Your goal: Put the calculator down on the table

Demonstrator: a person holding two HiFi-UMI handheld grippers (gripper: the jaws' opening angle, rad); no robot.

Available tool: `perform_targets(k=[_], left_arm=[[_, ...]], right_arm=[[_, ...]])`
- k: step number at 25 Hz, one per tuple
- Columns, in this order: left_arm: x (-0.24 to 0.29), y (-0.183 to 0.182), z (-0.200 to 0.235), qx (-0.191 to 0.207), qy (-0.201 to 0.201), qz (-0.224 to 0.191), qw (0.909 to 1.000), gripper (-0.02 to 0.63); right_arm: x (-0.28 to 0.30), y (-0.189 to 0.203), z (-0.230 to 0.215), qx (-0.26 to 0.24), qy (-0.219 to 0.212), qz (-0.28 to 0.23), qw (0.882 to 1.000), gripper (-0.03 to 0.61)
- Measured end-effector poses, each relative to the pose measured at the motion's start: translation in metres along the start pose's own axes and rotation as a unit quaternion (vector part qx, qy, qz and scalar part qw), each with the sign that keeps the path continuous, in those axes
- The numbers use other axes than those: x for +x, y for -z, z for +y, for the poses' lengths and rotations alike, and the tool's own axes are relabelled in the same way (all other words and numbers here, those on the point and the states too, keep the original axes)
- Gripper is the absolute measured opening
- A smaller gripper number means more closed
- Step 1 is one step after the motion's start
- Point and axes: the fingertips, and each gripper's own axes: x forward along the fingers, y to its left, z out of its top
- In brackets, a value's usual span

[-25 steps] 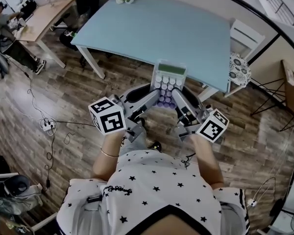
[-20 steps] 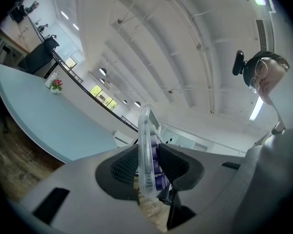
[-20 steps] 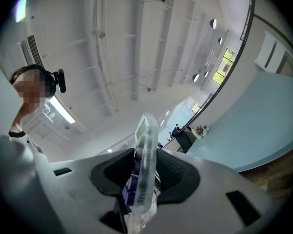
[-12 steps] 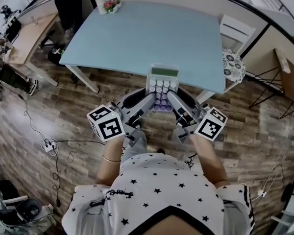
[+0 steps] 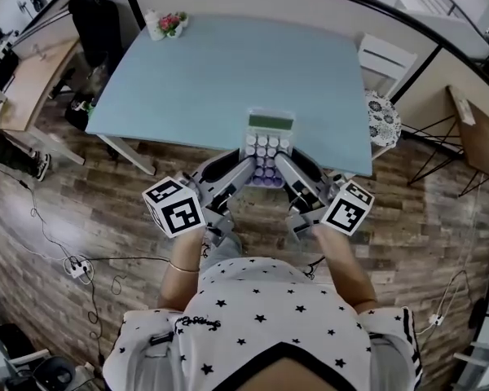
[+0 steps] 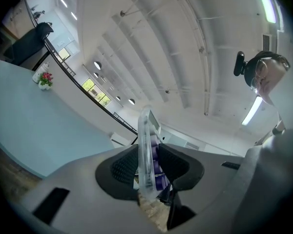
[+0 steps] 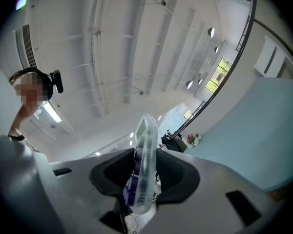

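Calculator [image 5: 270,135], print illegible, in left hand-held gripper [image 5: 243,169] and right hand-held gripper [image 5: 287,166].

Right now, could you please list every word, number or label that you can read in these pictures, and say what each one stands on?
No text here can be read with certainty.
The calculator: its key labels are too small to read, and its screen shows no legible digits.
The shirt: a line of script print on the chest, too small and blurred to read.
The marker cubes: black-and-white square patterns only, no letters.
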Motion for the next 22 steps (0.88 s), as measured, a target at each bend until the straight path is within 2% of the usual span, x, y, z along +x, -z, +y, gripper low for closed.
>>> perform_targets(k=[11,15,22], left_arm=[[0.017,-0.055,0.072,-0.010,0.017,0.021,0.9996,0.152],[0.015,-0.082,0.117,-0.027,0.026,0.032,0.9988,0.152],[0.018,-0.081,0.125,-0.030,0.044,0.044,0.9976,0.152]], right_arm=[[0.075,-0.016,-0.045,0.001,0.027,-0.015,1.000,0.137],[0.121,-0.013,-0.067,0.004,0.051,-0.014,0.999,0.137],[0.122,-0.012,-0.072,-0.004,0.070,-0.024,0.997,0.137]])
